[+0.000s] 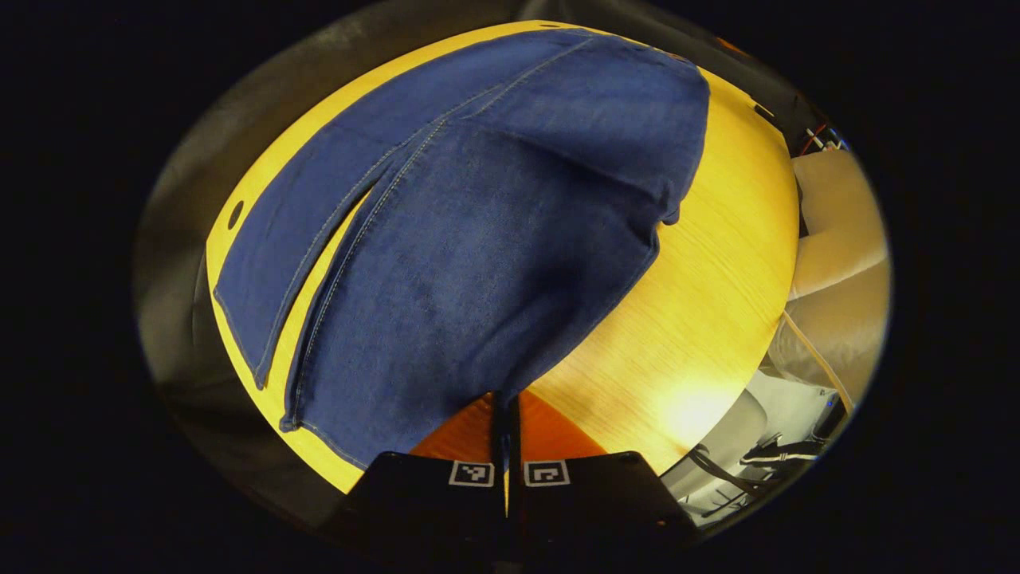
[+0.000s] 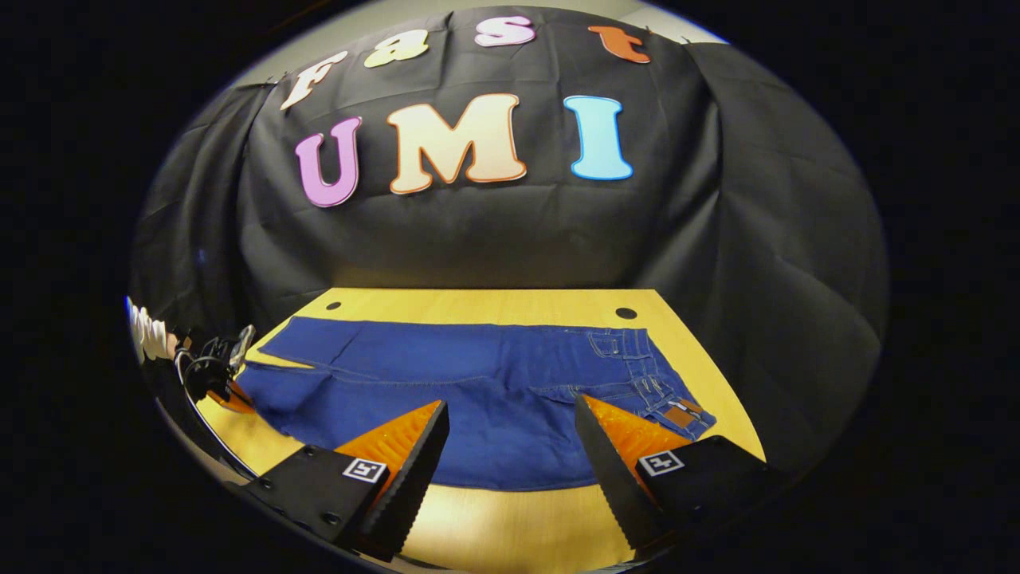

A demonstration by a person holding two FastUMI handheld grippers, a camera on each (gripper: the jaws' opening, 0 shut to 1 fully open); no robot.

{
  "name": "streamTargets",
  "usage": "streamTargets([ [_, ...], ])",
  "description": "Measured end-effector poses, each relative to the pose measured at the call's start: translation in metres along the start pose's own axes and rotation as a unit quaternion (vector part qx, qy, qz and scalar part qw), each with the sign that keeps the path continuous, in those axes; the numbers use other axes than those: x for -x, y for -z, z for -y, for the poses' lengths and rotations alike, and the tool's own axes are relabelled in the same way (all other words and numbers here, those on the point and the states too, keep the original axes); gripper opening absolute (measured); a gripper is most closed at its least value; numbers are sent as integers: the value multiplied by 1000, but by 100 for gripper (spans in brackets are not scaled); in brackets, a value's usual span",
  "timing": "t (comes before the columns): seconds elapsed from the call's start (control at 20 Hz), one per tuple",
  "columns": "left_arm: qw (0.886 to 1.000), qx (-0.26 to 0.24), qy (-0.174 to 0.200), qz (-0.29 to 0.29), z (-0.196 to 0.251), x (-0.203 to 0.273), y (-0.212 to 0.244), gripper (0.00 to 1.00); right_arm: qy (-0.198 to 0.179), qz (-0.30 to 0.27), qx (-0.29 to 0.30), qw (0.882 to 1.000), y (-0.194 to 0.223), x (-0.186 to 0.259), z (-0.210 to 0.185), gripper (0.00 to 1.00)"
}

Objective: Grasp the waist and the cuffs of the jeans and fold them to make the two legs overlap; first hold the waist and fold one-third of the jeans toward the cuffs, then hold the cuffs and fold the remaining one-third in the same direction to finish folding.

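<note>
L gripper point(image 1: 505, 418) clamped on jeans point(image 1: 478, 263) cuff; R gripper point(image 2: 510, 446) wide apart.

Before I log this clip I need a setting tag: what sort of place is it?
Most likely a staged recording booth, not a home: black cloth wall draped behind a bare wooden table, jeans spread flat on it, and cables and gear past the table's edge.

Jeans point(image 2: 486, 391) flat on table point(image 2: 478, 303), before wall point(image 2: 494, 231).
</note>
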State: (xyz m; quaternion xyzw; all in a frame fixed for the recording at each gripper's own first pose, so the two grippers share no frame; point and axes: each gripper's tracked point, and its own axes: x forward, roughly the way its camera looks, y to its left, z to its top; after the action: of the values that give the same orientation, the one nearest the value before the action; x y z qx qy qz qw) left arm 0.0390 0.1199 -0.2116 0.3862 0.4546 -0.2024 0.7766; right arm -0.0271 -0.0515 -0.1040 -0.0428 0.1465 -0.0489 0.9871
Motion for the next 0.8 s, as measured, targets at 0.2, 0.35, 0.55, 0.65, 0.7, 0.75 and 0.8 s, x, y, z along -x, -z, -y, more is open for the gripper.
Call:
streamTargets([
  [0.2,999,36,-9,1,-2,0,1,0,-48,-39,52,997,23,-6,-2,96],
  [0.35,999,41,-16,3,-2,-1,0,0,-73,-89,114,987,59,-21,21,97],
  [0.55,998,55,-26,11,-2,-2,0,0,-90,-163,208,960,102,-33,56,99],
  [0.65,997,64,-26,15,-2,-2,-1,1,-114,-200,244,942,121,-40,64,99],
  [0.7,997,66,-25,16,-2,-3,-1,0,-126,-219,257,933,130,-42,67,99],
  [0.75,997,68,-25,15,-2,-2,-1,0,-139,-232,268,925,139,-47,67,99],
  [0.8,997,68,-25,13,-2,-2,-1,0,-148,-244,278,917,144,-51,67,99],
])
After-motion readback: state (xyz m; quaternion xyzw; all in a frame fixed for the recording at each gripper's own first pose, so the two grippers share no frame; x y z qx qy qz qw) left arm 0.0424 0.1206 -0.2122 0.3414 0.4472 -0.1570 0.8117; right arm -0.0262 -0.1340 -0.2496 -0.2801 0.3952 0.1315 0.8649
